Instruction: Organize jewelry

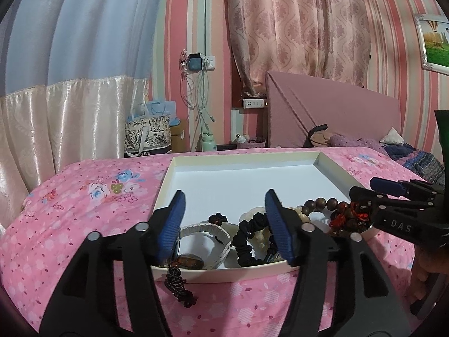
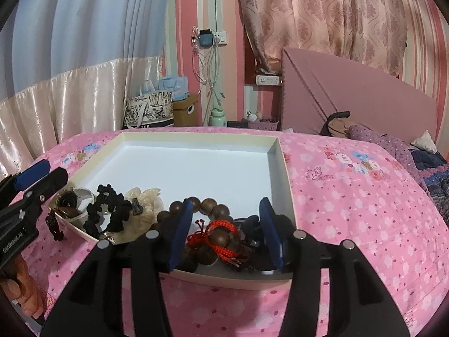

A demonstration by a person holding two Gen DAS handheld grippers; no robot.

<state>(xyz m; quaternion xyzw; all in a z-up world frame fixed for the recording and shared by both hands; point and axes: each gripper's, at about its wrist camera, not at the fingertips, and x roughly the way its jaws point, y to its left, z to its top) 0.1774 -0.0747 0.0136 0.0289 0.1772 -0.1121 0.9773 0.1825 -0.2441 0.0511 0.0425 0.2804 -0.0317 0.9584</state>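
A shallow white tray (image 1: 241, 179) lies on the pink bed, also in the right wrist view (image 2: 196, 163). Jewelry is piled along its near edge: a white watch (image 1: 213, 234), a black scrunchie (image 1: 248, 238), a cream scrunchie (image 2: 146, 199), a brown wooden bead bracelet (image 2: 207, 206) with red cord (image 2: 221, 234), and an amber pendant (image 1: 190, 261) whose dark tassel (image 1: 179, 286) hangs over the tray edge. My left gripper (image 1: 224, 224) is open above the watch and black scrunchie. My right gripper (image 2: 226, 230) is open, its fingers either side of the beads and red cord.
The pink floral bedspread (image 1: 84, 210) surrounds the tray. A pink headboard (image 1: 331, 118) and bedding (image 2: 407, 151) are at the right. Bags (image 1: 148, 132), a bottle (image 1: 209, 141) and cables stand by the striped wall behind the bed.
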